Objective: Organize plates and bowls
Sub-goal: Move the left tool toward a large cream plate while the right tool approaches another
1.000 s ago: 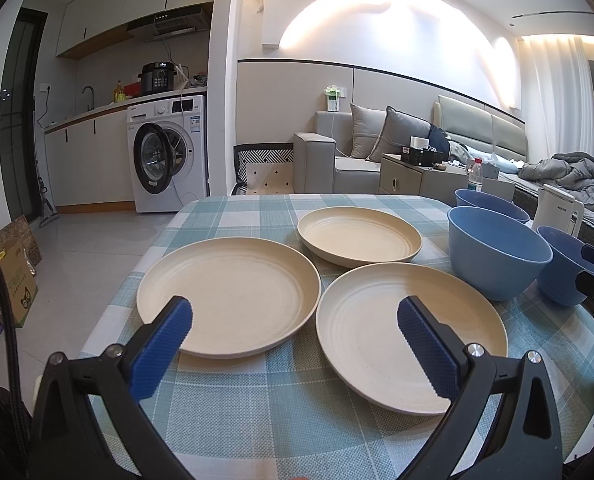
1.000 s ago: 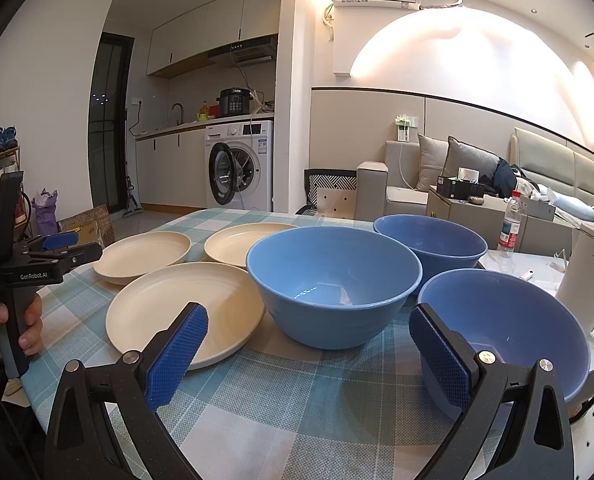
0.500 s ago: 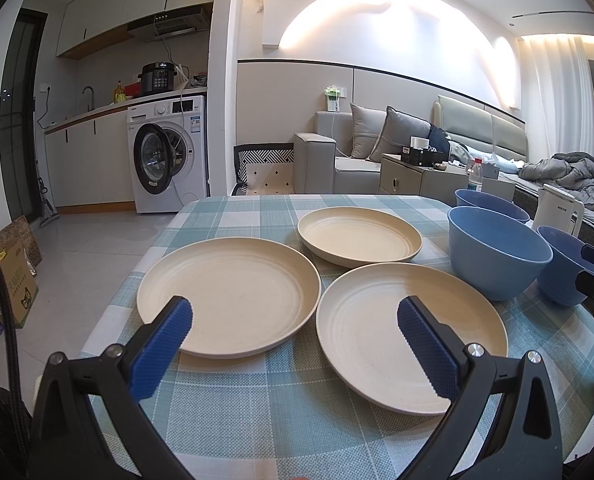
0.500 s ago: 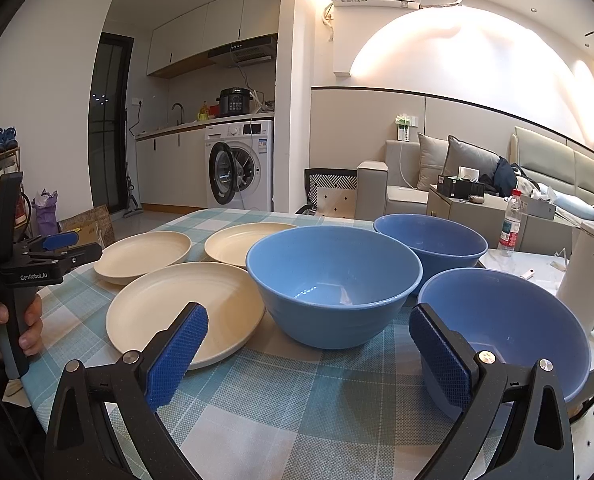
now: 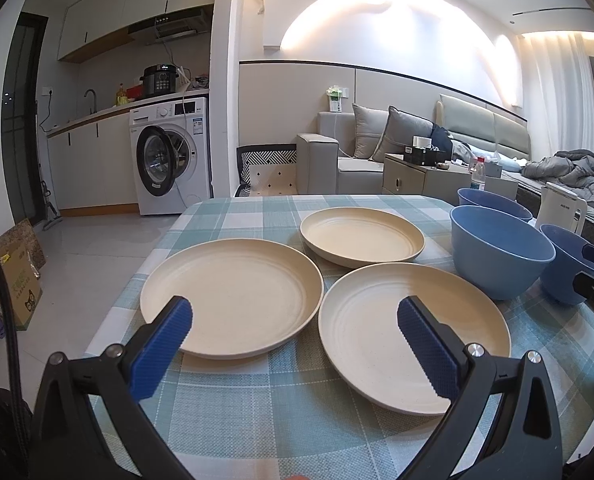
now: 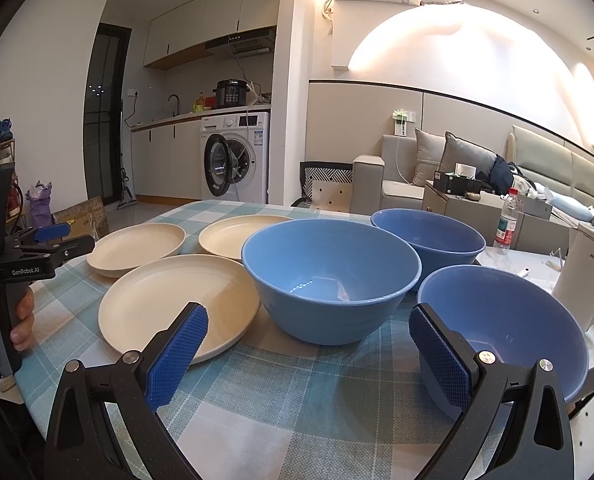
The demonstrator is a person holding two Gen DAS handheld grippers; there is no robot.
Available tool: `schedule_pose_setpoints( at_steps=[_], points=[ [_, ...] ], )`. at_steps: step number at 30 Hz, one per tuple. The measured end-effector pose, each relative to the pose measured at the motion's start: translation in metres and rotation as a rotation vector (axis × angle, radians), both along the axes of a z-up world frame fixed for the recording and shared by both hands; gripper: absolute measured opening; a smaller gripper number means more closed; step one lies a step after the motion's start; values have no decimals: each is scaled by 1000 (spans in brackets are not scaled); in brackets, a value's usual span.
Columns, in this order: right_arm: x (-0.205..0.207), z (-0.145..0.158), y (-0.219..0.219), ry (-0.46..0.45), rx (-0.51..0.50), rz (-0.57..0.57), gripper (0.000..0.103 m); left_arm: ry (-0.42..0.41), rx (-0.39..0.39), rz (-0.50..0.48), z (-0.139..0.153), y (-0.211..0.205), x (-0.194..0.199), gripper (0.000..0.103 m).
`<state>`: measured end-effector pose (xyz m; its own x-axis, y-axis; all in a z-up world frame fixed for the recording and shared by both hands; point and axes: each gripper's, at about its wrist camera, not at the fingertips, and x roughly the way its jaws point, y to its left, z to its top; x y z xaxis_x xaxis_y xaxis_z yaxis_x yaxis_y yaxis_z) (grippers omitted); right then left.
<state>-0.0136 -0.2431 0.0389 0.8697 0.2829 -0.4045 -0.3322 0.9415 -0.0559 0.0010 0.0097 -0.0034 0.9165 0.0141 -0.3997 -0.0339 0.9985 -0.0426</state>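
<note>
Three cream plates lie on the checked tablecloth: a left plate, a right plate and a smaller far plate. Three blue bowls stand to their right: a middle bowl, a far bowl and a near bowl. My left gripper is open and empty, low over the table's near edge in front of the two near plates. My right gripper is open and empty, in front of the middle and near bowls. The left gripper also shows in the right wrist view.
A white electric kettle stands at the table's right side behind the near bowl. A water bottle stands beyond the far bowl. The table's left edge drops to the tiled floor, with cardboard boxes there.
</note>
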Motion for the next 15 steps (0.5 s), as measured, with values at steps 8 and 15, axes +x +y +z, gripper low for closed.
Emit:
schedule_pose_setpoints(
  at_steps=[8,15],
  points=[
    [4,3,-4,22,34,6,103,25,-9,-13,0,-4,1,103],
    [3,11,3,20,14,21,103,23,-3,-18,9,-9,-2,103]
  ],
)
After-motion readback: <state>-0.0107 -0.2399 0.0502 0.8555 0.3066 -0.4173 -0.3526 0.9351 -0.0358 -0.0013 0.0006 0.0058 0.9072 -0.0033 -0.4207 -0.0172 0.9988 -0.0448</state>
